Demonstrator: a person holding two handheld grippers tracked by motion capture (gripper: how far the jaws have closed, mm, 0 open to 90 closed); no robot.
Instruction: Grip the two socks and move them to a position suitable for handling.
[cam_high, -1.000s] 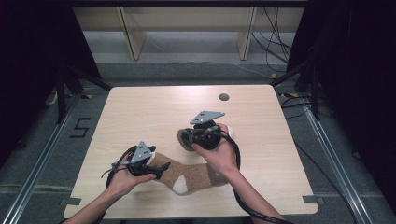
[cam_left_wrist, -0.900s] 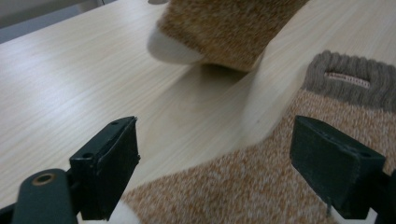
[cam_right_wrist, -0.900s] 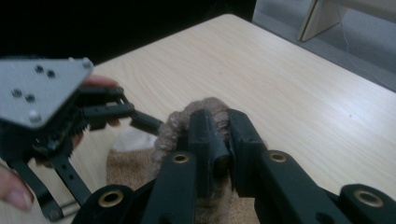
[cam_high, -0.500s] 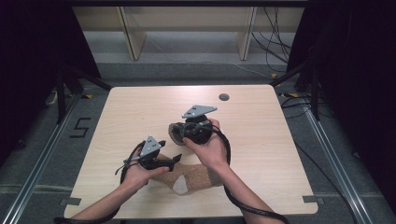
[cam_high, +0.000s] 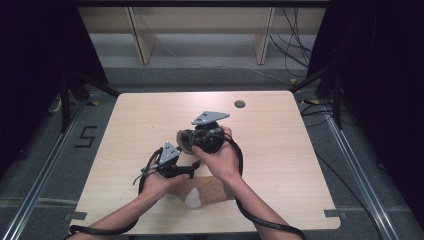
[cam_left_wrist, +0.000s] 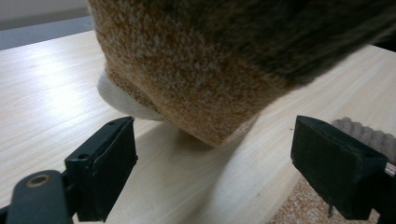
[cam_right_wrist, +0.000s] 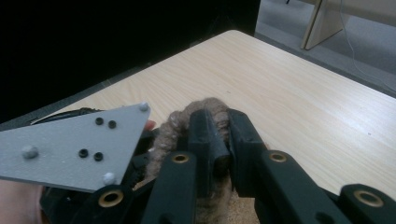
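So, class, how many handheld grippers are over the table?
2. The left gripper, jaws open, sits nearer the person beside the knitted sock; the right gripper, just beyond it, is shut on that sock's cuff.

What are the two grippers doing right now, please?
Left gripper: open, holding nothing, just below the sock.
Right gripper: shut on the sock's brown cuff.

My high camera sat above the near edge, looking forward and down over the whole worktop (cam_high: 150, 115); each tongs camera rode close, sighting along its own black jaws; all three shared the brown sock (cam_high: 186, 140) and the pale wood.
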